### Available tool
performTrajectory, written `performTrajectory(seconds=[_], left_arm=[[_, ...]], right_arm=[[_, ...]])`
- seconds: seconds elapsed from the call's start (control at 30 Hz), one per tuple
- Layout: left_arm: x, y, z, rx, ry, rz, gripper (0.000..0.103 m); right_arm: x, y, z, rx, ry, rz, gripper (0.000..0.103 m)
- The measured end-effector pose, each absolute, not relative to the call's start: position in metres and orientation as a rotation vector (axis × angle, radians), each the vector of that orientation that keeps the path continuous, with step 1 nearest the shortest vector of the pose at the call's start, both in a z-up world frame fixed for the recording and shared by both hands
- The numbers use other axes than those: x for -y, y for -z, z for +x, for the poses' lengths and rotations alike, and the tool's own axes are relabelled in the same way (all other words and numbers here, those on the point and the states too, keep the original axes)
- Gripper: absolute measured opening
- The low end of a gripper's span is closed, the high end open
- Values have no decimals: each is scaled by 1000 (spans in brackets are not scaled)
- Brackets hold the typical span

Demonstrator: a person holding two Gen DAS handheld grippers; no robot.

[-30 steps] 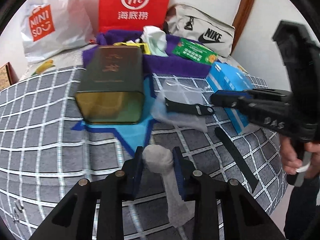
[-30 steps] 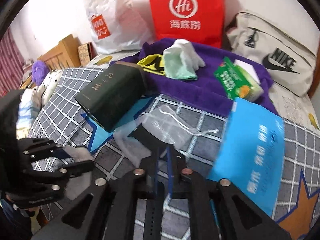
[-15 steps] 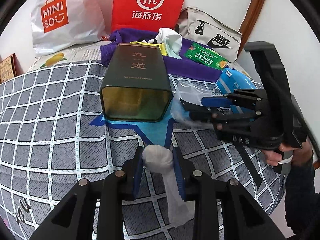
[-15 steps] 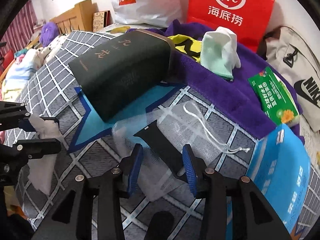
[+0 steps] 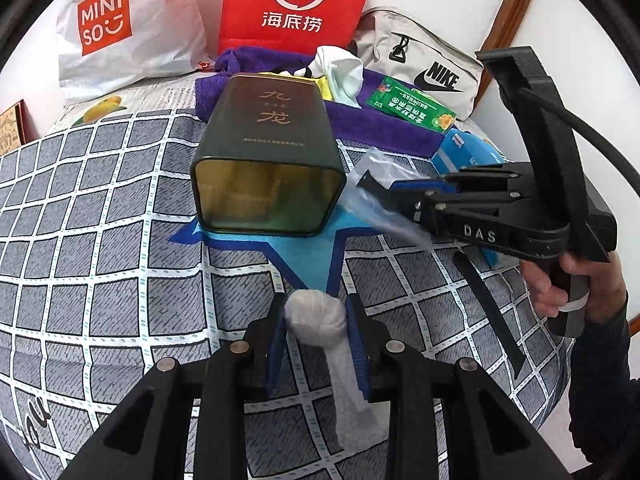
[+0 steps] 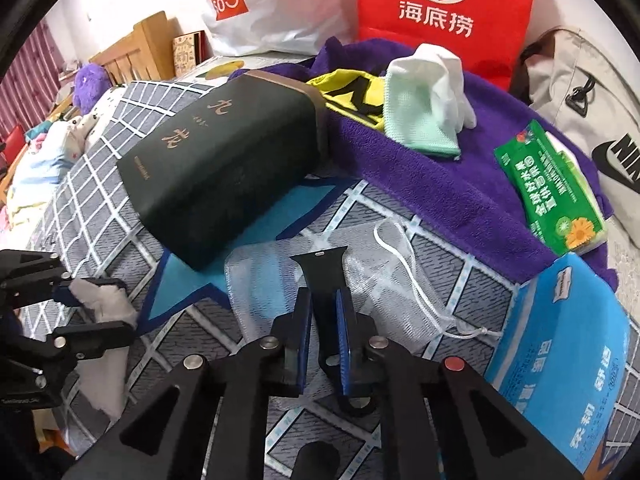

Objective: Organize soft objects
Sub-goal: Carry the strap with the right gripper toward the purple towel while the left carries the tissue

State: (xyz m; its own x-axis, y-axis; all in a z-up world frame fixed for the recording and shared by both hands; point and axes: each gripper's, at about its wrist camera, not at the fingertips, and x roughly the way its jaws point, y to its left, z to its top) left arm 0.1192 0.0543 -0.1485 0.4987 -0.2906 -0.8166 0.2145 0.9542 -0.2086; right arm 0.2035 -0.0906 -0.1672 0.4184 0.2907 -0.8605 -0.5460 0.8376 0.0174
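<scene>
Lying on the checked bed [image 5: 100, 264] is a dark green tin [image 5: 268, 160] on its side, its open end facing us. Just right of it sits a clear mesh bag [image 6: 384, 280]. The right gripper [image 6: 322, 320] has just been closing and now pinches a black strap [image 6: 324, 276] over that bag. The left gripper [image 5: 316, 320] squeezes a rolled white sock [image 5: 316, 316].

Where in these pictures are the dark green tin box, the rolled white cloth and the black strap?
Dark green tin box [image 5: 276, 120]: left wrist view, lettered top face.
Rolled white cloth [image 5: 316, 316]: left wrist view, bundled end between the fingers.
Black strap [image 6: 322, 268]: right wrist view, wide end ahead of the fingers.
</scene>
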Motion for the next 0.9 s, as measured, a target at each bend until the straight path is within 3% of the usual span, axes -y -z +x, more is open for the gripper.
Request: performTrajectory(seconds=[0.07, 0.3, 0.43, 0.63, 0.67, 0.7, 0.9], left_arm=[[-55, 148, 118, -1005, 305, -79, 28], [-57, 148, 114, -1004, 310, -76, 28], [-55, 147, 114, -1005, 317, -76, 28], [-55, 147, 116, -1006, 317, -79, 28], [-56, 146, 116, -1006, 317, -80, 28], [-56, 146, 116, -1005, 318, -81, 28], [-57, 146, 115, -1006, 323, -86, 28]], right_arm=[[91, 166, 203, -1000, -498, -293, 6], [91, 166, 198, -1002, -488, -336, 9], [98, 165, 204, -1012, -477, -307, 34], [95, 170, 209, -1042, -497, -281, 34], [95, 171, 210, -1039, -491, -279, 24], [96, 170, 211, -1037, -474, -265, 22], [91, 169, 206, -1052, -511, -256, 21]])
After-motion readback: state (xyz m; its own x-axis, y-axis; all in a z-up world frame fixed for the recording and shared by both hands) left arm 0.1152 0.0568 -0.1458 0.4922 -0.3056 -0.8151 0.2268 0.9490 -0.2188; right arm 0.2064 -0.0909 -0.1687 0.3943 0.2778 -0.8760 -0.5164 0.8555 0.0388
